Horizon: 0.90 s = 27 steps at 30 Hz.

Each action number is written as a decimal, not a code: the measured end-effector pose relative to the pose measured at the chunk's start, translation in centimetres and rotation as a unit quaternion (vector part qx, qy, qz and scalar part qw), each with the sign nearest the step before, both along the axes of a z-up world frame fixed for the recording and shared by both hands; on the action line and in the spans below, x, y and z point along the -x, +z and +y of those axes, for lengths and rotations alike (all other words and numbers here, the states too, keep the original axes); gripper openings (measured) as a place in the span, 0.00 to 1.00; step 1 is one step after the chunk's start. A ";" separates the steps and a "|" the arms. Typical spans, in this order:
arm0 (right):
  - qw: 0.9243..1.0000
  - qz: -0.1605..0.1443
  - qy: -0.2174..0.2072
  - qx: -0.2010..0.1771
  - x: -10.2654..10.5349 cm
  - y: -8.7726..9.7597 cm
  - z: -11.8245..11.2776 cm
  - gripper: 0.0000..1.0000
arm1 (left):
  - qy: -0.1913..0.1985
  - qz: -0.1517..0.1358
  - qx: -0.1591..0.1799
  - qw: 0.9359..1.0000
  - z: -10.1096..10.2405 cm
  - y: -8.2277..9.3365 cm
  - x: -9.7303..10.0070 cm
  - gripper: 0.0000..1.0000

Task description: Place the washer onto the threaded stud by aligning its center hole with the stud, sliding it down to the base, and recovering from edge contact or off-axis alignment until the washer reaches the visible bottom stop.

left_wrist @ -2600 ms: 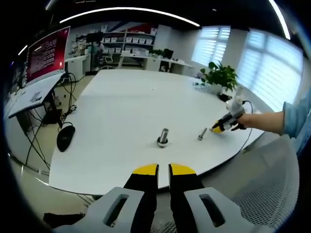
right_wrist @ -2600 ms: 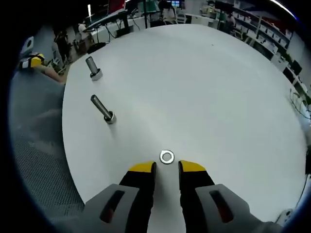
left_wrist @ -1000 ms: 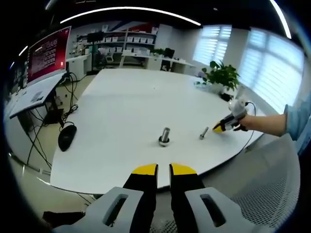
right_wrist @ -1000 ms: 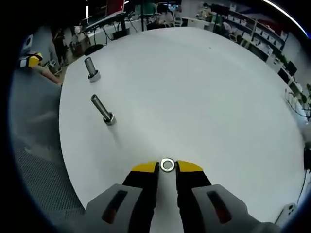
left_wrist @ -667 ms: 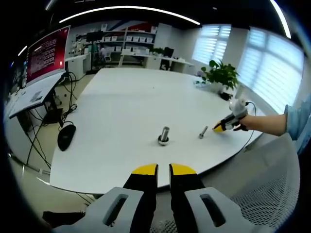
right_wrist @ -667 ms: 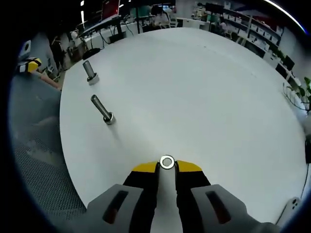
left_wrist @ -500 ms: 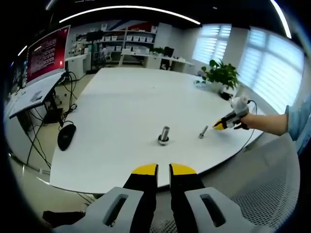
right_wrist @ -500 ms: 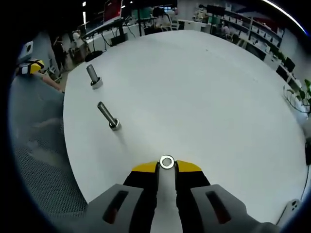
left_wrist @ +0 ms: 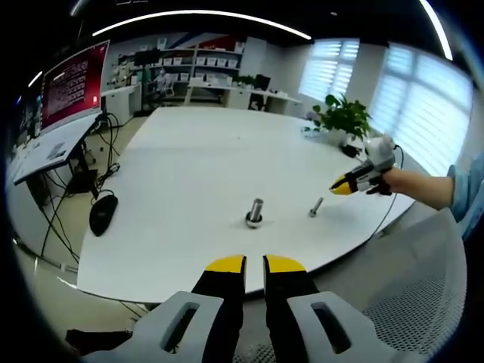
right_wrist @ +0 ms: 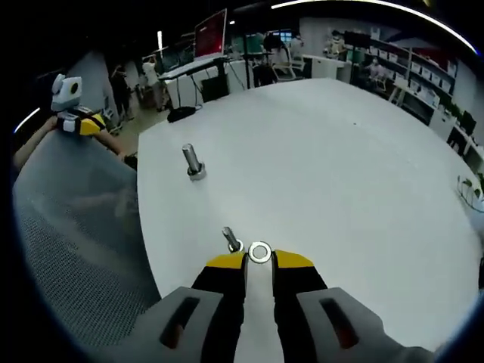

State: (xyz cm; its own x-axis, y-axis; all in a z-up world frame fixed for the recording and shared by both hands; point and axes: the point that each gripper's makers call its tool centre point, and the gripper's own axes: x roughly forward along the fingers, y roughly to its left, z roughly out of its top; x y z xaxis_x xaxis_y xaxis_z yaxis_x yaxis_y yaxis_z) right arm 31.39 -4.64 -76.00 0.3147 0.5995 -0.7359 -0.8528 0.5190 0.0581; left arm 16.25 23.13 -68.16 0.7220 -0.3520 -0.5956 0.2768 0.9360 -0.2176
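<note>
In the left gripper view, the left gripper [left_wrist: 255, 263] sits low off the near edge of the round white table [left_wrist: 189, 162], its yellow-tipped jaws drawn nearly together with just a thin slit between them and nothing held. On the table beyond the jaws stands an upright bolt [left_wrist: 255, 212], head down on the surface. To the right of that bolt, a smaller threaded stud [left_wrist: 315, 207] stands on the tabletop. Further right of the stud and raised above the table, the right gripper [left_wrist: 340, 186] comes in from a person's hand [left_wrist: 397, 182] with a blue sleeve [left_wrist: 467, 195] behind it; its tips are too small here to make out what they carry. A potted plant [left_wrist: 344, 118] sits at the table's far right edge, and a black computer mouse [left_wrist: 103, 214] lies on a lower desk to the left of the table.

In the right gripper view, the right gripper [right_wrist: 259, 259] has its jaws clamped on the washer [right_wrist: 259, 252], which lies flat between the yellow tips with its hole showing. The threaded stud [right_wrist: 231, 240] stands just left of the washer, leaning in this view, seemingly apart from it. The upright bolt [right_wrist: 192, 161] is well beyond the stud, toward the table's left edge. The left gripper [right_wrist: 76, 113] shows off the table [right_wrist: 340, 166] at far left, above grey mesh chair fabric [right_wrist: 76, 249].
</note>
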 end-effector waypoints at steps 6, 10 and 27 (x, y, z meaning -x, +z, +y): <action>0.999 -0.002 0.036 0.005 0.7 0.1 1.8 0.14 | 0.001 -0.001 0.000 1.000 0.0 0.1 0.0 0.06; 0.998 -0.008 0.056 0.023 0.8 -0.6 2.5 0.14 | 0.001 -0.002 0.000 1.000 0.1 0.1 0.0 0.06; 0.995 -0.004 0.082 0.054 1.1 -2.0 3.3 0.14 | -0.001 -0.006 0.002 1.000 0.0 0.1 -0.1 0.06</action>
